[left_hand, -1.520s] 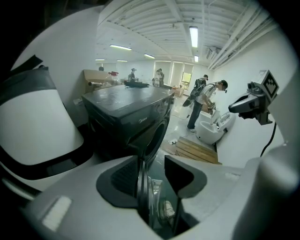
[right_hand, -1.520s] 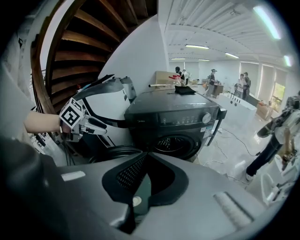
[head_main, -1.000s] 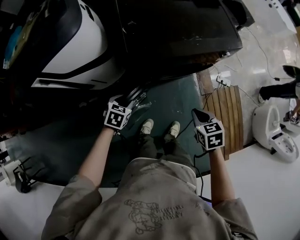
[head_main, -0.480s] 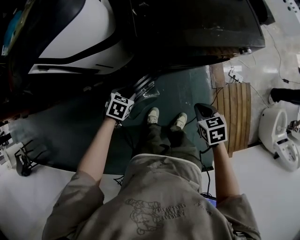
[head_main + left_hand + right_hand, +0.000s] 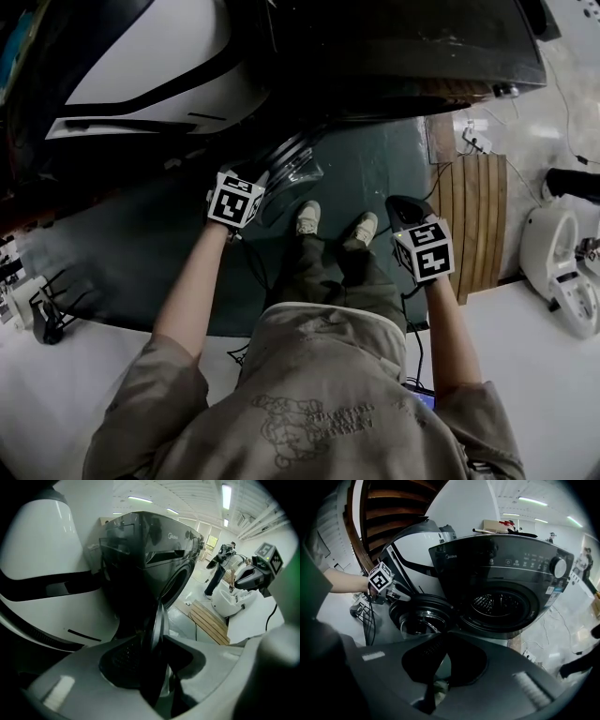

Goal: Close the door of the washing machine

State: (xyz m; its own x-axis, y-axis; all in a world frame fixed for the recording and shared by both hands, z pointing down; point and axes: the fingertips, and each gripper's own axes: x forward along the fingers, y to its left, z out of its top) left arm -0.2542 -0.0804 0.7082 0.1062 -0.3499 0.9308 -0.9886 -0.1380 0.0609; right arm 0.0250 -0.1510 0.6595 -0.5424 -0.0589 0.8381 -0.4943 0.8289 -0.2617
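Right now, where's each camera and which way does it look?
Head view: on the person's head, looking down at the door; shows arms, shoes, left gripper, right gripper.
Left gripper view: on the left gripper, facing the washing machine; jaws clamp its door.
Right gripper view: on the right gripper, facing the open drum; jaws together.
All show the door.

The dark washing machine [image 5: 506, 569] stands with its round door [image 5: 419, 613] swung wide open to the left, showing the drum [image 5: 497, 604]. The left gripper [image 5: 395, 595], on a bare forearm [image 5: 344, 581], meets the door's upper left rim. The right gripper [image 5: 433, 667] has its jaws together, with nothing between them.
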